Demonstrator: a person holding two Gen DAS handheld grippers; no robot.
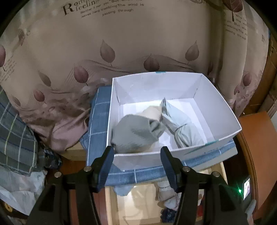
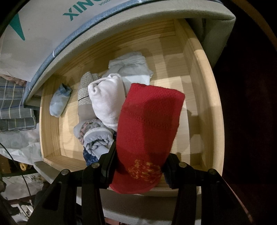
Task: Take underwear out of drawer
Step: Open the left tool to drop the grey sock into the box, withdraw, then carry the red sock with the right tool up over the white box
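Observation:
A white cardboard box point(image 1: 223, 102) stands on the bed and holds a grey rolled underwear point(image 1: 136, 133), a beige one point(image 1: 154, 110) and a pale green one point(image 1: 180, 126). My left gripper point(image 1: 137, 150) is open and empty just in front of the box's near wall. Below it part of the wooden drawer point(image 1: 121, 207) shows. In the right wrist view my right gripper point(image 2: 140, 155) is shut on a red knitted rolled underwear point(image 2: 150, 117), held above the open drawer point(image 2: 206, 97). Several rolls lie in the drawer, among them a white one point(image 2: 105, 98) and a pale blue one point(image 2: 58, 103).
A blue checked sheet point(image 1: 98, 121) covers the mattress under the box. Leaf-printed pink bedding point(image 1: 121, 43) rises behind it, and plaid cloth point(image 1: 15, 138) is piled at the left. The mattress edge point(image 2: 155, 15) overhangs the drawer's back. A small device with a green light point(image 1: 245, 188) sits at the right.

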